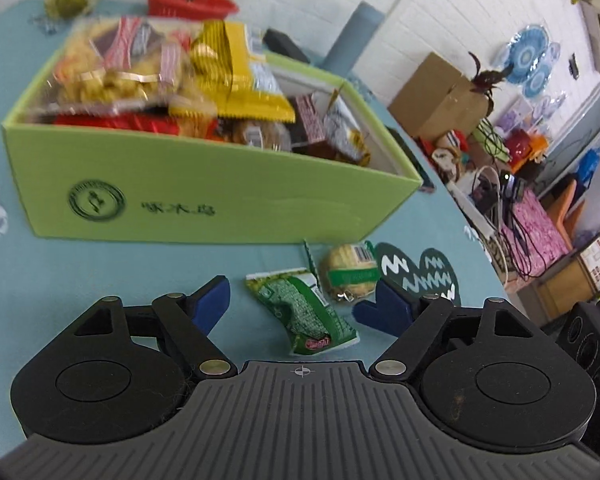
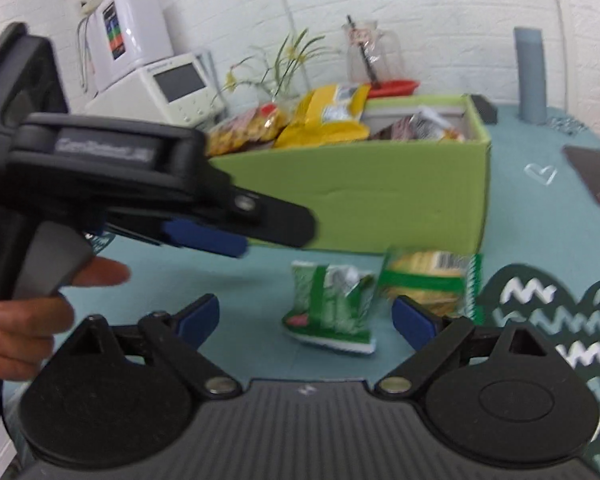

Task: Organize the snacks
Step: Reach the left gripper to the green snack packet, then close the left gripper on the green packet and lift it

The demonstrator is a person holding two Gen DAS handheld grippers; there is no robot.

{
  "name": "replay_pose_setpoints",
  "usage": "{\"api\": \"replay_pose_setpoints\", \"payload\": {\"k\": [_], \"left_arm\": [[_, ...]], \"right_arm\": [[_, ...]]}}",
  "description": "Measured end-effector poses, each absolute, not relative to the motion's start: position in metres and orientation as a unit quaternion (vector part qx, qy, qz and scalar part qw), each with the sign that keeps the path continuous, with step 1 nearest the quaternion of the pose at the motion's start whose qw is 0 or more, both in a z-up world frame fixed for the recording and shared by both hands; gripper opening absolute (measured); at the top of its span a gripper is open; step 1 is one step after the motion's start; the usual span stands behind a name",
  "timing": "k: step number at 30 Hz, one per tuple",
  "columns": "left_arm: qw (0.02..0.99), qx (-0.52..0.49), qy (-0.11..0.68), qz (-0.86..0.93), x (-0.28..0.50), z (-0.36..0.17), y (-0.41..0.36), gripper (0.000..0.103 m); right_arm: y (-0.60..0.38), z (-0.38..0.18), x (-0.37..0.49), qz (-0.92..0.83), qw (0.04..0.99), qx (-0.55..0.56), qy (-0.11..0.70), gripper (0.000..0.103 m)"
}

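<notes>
Below, in the left wrist view, the left gripper point(image 1: 292, 300) spreads its blue fingers around a crinkled green snack packet point(image 1: 306, 312) on the teal tablecloth point(image 1: 100, 272), near the snack-filled lime-green cardboard box point(image 1: 204, 192). From the right wrist view, the right gripper point(image 2: 306, 316) is likewise agape before that packet, with a round yellow biscuit pack point(image 2: 432, 280) just beside it.

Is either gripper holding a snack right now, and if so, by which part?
Neither. The left gripper and right gripper are both open and empty; the green packet and the round cake packet lie loose on the table.

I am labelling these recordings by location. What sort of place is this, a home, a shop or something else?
Probably a cluttered room in a home or small lab, not a shop. A green snack box stands on a table with a teal cloth, a white brick wall stands behind, and cardboard boxes and cables pile up beside.
</notes>
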State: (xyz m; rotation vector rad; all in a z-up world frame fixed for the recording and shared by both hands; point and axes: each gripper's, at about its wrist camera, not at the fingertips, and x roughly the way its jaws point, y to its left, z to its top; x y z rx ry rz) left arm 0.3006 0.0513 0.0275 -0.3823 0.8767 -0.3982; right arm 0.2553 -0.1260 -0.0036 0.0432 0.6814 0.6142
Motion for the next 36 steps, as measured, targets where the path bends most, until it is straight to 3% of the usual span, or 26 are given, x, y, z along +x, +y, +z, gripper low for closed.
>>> {"api": "replay_pose_setpoints", "payload": {"k": [2, 10, 12, 13, 17, 26, 34, 36], "left_arm": [[0.862, -0.179, 0.434, -0.189, 0.31, 0.022, 0.047, 0.055], [0.86, -0.166, 0.442, -0.194, 0.319, 0.013, 0.038, 0.052], [0.861, -0.159, 0.444, -0.19, 0.32, 0.01, 0.037, 0.047], [0.86, -0.157, 0.448, -0.186, 0.321, 0.008, 0.037, 0.039], [0.86, -0.154, 0.448, -0.19, 0.315, 0.006, 0.045, 0.035], [0.867, -0.155, 0.438, -0.181, 0.258, 0.006, 0.065, 0.035], [0.871, -0.167, 0.428, -0.173, 0.24, 0.006, 0.069, 0.05], [0.873, -0.163, 0.427, -0.172, 0.238, 0.006, 0.067, 0.05]], "right_arm": [[-0.12, -0.005, 0.259, 0.299, 0.895, 0.009, 0.332, 0.094], [-0.119, -0.006, 0.259, 0.309, 0.887, -0.001, 0.345, 0.094], [-0.118, -0.008, 0.259, 0.306, 0.886, 0.005, 0.349, 0.093], [-0.116, -0.009, 0.26, 0.306, 0.886, 0.003, 0.35, 0.093], [-0.109, -0.009, 0.259, 0.315, 0.882, -0.004, 0.351, 0.094], [-0.094, -0.008, 0.217, 0.356, 0.866, -0.007, 0.352, 0.094], [-0.093, -0.01, 0.202, 0.299, 0.895, -0.042, 0.329, 0.093], [-0.092, -0.013, 0.2, 0.299, 0.894, -0.05, 0.331, 0.086]]}}
